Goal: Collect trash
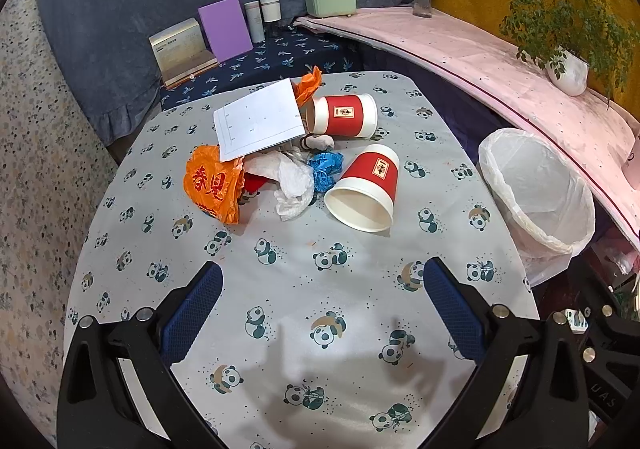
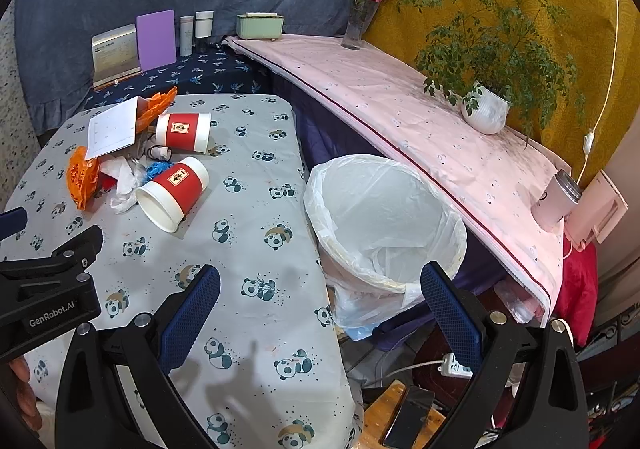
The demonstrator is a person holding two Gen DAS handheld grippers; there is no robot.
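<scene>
Both my grippers are hovering over the near part of the table [image 1: 280, 289] with nothing in them: left gripper [image 1: 322, 303] spread wide, right gripper [image 2: 320, 303] just as wide and sitting out past the table's right edge, above the lined trash bin [image 2: 384, 217]. The trash is all heaped toward the far left of the table. Nearest to me is a red paper cup [image 1: 366, 189] lying on its side, mouth facing me, with a second red cup [image 1: 344, 116] tipped over behind it. I'd guess both are empty and feather-light, so they'll crush if I clamp hard; I'd pinch across the body near the rim, where the rolled lip gives some stiffness. The crumpled white plastic [image 1: 294, 185], orange bag [image 1: 212, 183] and blue scrap [image 1: 327, 165] look soft and slippery (anything I grab there probably drags its neighbour along), so a bunched-up fold is the place to bite. The sheet of paper [image 1: 260, 121] lies flat on top of the pile, so a lifted edge looks like the easiest way in.
</scene>
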